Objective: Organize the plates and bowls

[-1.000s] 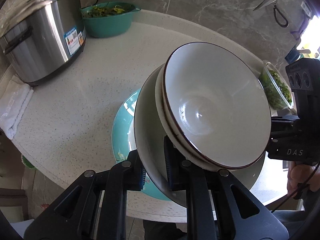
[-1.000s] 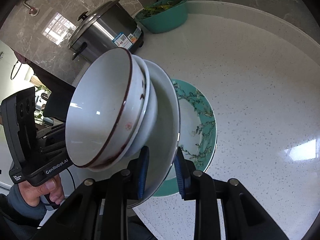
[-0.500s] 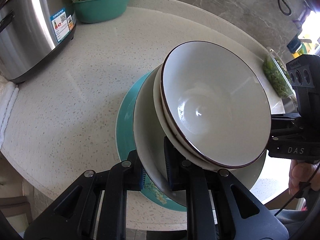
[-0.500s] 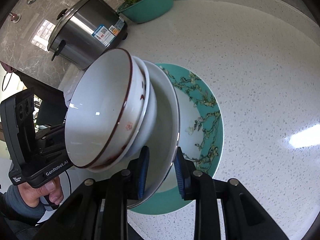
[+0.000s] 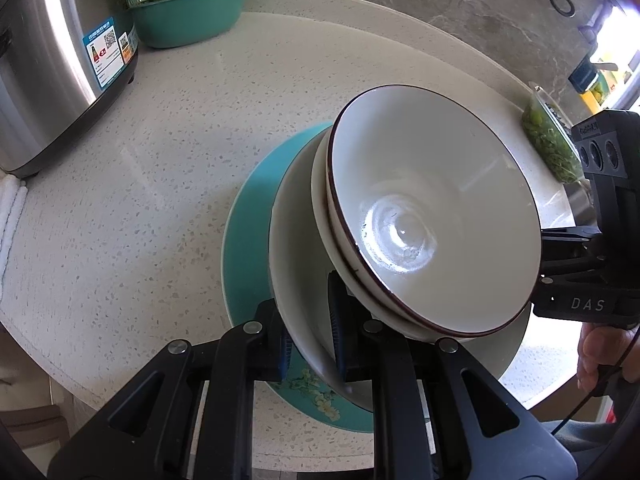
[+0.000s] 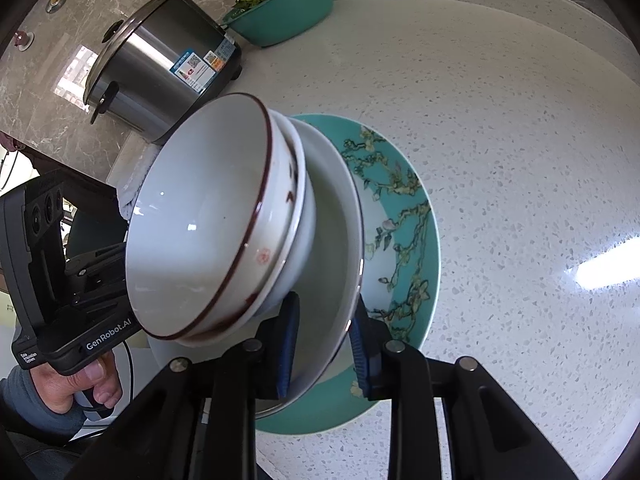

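Observation:
A large white plate (image 5: pixel 298 280) carries two stacked white bowls with dark red rims (image 5: pixel 436 220). My left gripper (image 5: pixel 310 334) is shut on the plate's near rim. My right gripper (image 6: pixel 322 344) is shut on the opposite rim of the same white plate (image 6: pixel 340 264), with the bowls (image 6: pixel 208 216) above it. The stack hangs just over a teal floral plate (image 6: pixel 404 216) that lies on the white speckled counter (image 5: pixel 140 184); the teal plate also shows in the left wrist view (image 5: pixel 244 248). I cannot tell whether the white plate touches the teal one.
A steel rice cooker (image 5: pixel 52 64) stands at the counter's back left, next to a teal basin of greens (image 5: pixel 188 8). A glass container of greens (image 5: pixel 550 144) sits at the right edge. A white cloth (image 5: pixel 10 216) lies at the left edge.
Both grippers have carried the white plate and bowls down and over the teal plate. The teal plate now lies directly beneath the stack, closer than before.

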### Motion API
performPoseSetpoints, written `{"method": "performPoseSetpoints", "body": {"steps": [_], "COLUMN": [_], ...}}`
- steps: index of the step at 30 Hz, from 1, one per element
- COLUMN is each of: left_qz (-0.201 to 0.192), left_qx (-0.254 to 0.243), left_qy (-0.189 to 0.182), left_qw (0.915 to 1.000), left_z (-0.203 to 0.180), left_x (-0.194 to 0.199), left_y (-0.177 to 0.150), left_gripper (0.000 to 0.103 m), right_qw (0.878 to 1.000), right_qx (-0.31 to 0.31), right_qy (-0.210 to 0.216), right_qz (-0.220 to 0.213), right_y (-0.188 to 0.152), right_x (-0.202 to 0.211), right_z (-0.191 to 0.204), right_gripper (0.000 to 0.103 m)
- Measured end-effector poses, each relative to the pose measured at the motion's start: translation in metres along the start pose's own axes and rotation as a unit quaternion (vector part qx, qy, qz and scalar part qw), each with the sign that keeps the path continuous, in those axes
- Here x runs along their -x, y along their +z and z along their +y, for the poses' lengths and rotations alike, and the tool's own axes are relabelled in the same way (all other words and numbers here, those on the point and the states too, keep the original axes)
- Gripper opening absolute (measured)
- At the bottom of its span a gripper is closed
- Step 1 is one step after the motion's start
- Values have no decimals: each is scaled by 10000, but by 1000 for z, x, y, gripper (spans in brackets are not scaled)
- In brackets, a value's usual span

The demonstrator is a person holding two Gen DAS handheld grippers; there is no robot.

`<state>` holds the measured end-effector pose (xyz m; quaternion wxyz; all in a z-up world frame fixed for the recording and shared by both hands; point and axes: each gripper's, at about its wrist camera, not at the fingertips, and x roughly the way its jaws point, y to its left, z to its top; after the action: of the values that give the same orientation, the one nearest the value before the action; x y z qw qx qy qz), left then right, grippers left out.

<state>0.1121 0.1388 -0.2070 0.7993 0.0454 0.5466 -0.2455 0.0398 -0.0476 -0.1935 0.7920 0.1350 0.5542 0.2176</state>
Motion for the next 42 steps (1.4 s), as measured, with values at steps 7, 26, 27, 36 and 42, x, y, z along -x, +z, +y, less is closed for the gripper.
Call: {"method": "performPoseSetpoints", "body": {"steps": [7, 26, 27, 36, 42], "left_qz": [-131, -933, -937, -495, 64], "left_qx": [298, 226, 136, -400, -608], "left_qy": [160, 511, 547, -688, -666], "left_qw": [9993, 9941, 9940, 9956, 9959], "left_z": [1, -36, -37, -5, 13], "left_x": [12, 123, 122, 110, 97], "left_y": [-13, 18, 23, 53, 57], "left_gripper": [34, 103, 103, 103, 103], "right_qw": [9998, 9830, 9811, 9422, 9190], "right_qx": [191, -791, -951, -2012, -2393], "right_qy": [43, -234, -317, -1400, -1908], "right_qz": [-27, -1641, -1657, -2286, -2486], "right_y": [-7, -38, -40, -48, -48], "right_x": [11, 163, 164, 167, 158], "right_z": [0, -36, -35, 19, 64], "right_gripper": [35, 103, 103, 103, 103]}}
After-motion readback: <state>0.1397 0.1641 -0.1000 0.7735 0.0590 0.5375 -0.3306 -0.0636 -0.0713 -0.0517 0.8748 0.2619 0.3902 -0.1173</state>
